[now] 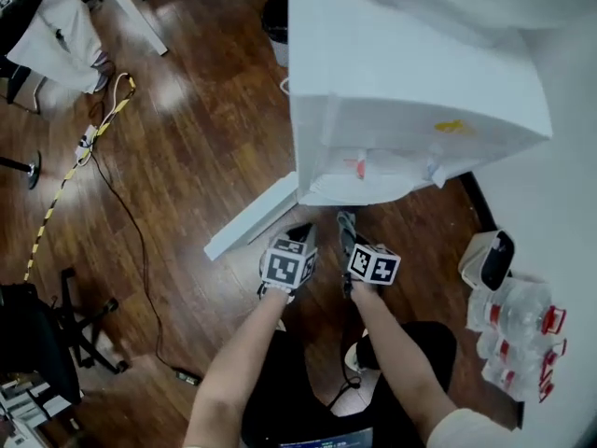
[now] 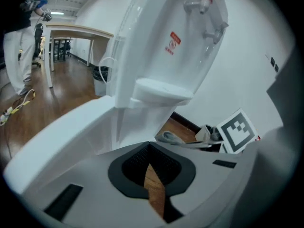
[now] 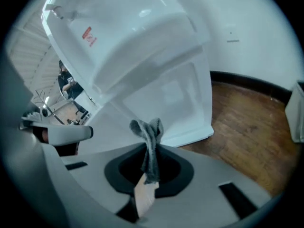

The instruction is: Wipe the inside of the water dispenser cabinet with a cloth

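Observation:
The white water dispenser (image 1: 401,82) stands against the wall, and its lower cabinet door (image 1: 250,219) is swung open to the left. In front of the cabinet opening my right gripper (image 1: 347,243) is shut on a grey cloth (image 1: 346,222). In the right gripper view the cloth (image 3: 149,132) sticks up from between the jaws of that gripper (image 3: 148,151), with the dispenser (image 3: 142,46) close behind it. My left gripper (image 1: 300,231) hovers beside it near the door, shut and holding nothing. The left gripper view has this gripper (image 2: 149,146) facing the dispenser (image 2: 166,46) and the door (image 2: 61,132).
A pack of water bottles (image 1: 513,334) and a white device (image 1: 490,259) sit on the floor by the wall at right. A dark bin (image 1: 276,21) stands left of the dispenser. Across the wooden floor at left run a cable (image 1: 131,231) and a chair base (image 1: 84,334).

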